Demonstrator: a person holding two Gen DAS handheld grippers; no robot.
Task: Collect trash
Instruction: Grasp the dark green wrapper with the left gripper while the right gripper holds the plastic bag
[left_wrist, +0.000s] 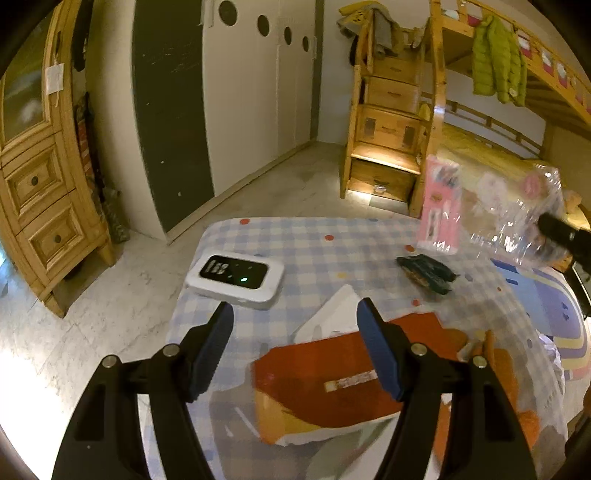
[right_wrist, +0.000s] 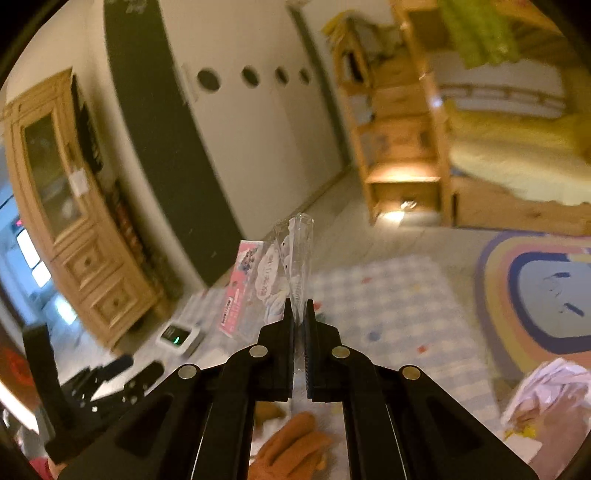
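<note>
My right gripper (right_wrist: 300, 306) is shut on a clear plastic package with pink card backing (right_wrist: 273, 277), lifted above the checked table. The same package (left_wrist: 491, 210) hangs in the air at the right of the left wrist view, with the right gripper's dark tip (left_wrist: 561, 230) on it. My left gripper (left_wrist: 295, 314) is open and empty, low over the table above a red and orange paper wrapper (left_wrist: 332, 376) and a white folded paper (left_wrist: 332, 314). A dark crumpled wrapper (left_wrist: 428, 275) lies farther right on the blue checked tablecloth (left_wrist: 295, 243).
A white device with a black screen and green light (left_wrist: 236, 277) sits near the table's left edge. A wooden cabinet (left_wrist: 44, 192) stands left, wooden bunk-bed stairs (left_wrist: 388, 140) behind. A striped rug (right_wrist: 535, 295) and a pale plastic bag (right_wrist: 550, 402) lie on the floor at right.
</note>
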